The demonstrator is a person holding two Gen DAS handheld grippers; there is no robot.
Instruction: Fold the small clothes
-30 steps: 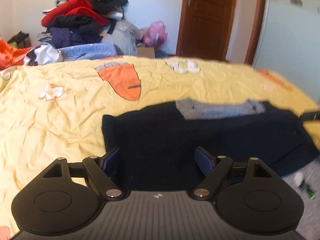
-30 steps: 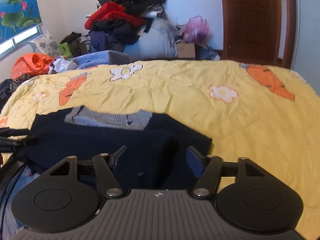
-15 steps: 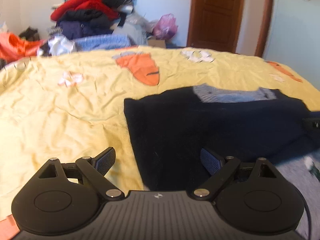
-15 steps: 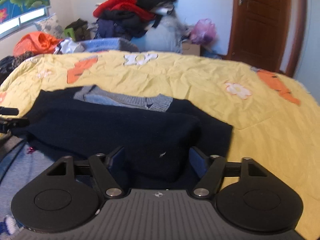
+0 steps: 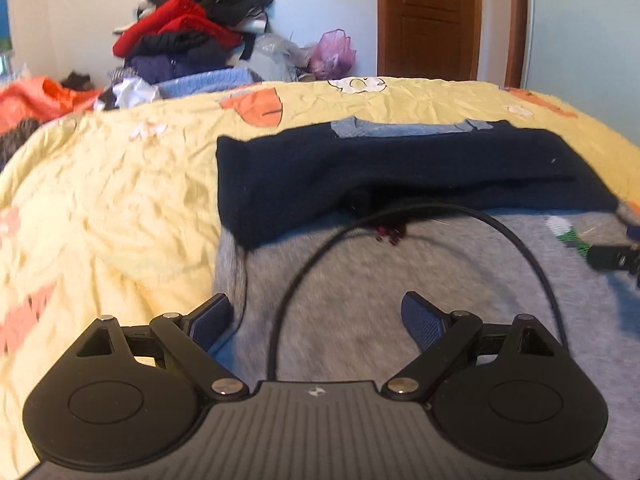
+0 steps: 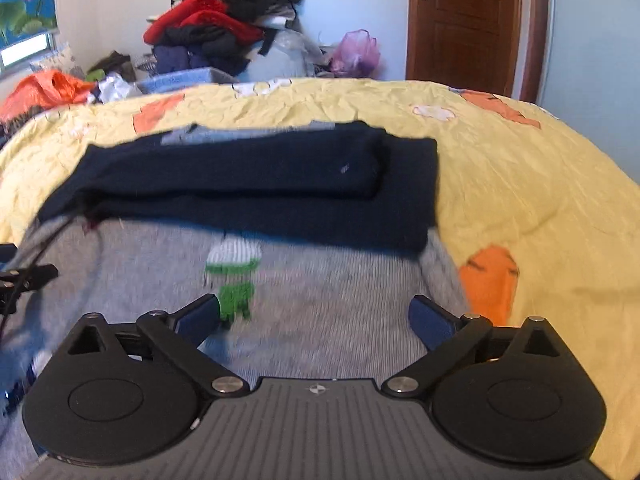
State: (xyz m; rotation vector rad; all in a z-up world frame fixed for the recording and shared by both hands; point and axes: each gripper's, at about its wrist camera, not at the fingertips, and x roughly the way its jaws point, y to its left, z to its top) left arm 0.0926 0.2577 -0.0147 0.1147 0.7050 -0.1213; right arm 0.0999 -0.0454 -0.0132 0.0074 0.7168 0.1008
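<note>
A bed [image 5: 120,184] under a wrinkled yellow cover with orange and white patches fills both views. Behind it, a clothes pile [image 6: 224,28] leans against the wall, with a brown door [image 6: 464,20] to its right. On the bed lies a grey sweater [image 5: 360,300] with a green and white figure knitted in; its far part is folded over, showing a dark navy side [image 6: 256,184] and a grey collar at the far edge. The left gripper [image 5: 316,320] hovers over the grey knit, jaws wide, holding nothing. The right gripper [image 6: 316,320] does likewise near the garment's right edge. A black cable [image 5: 400,216] arches across the sweater.
</note>
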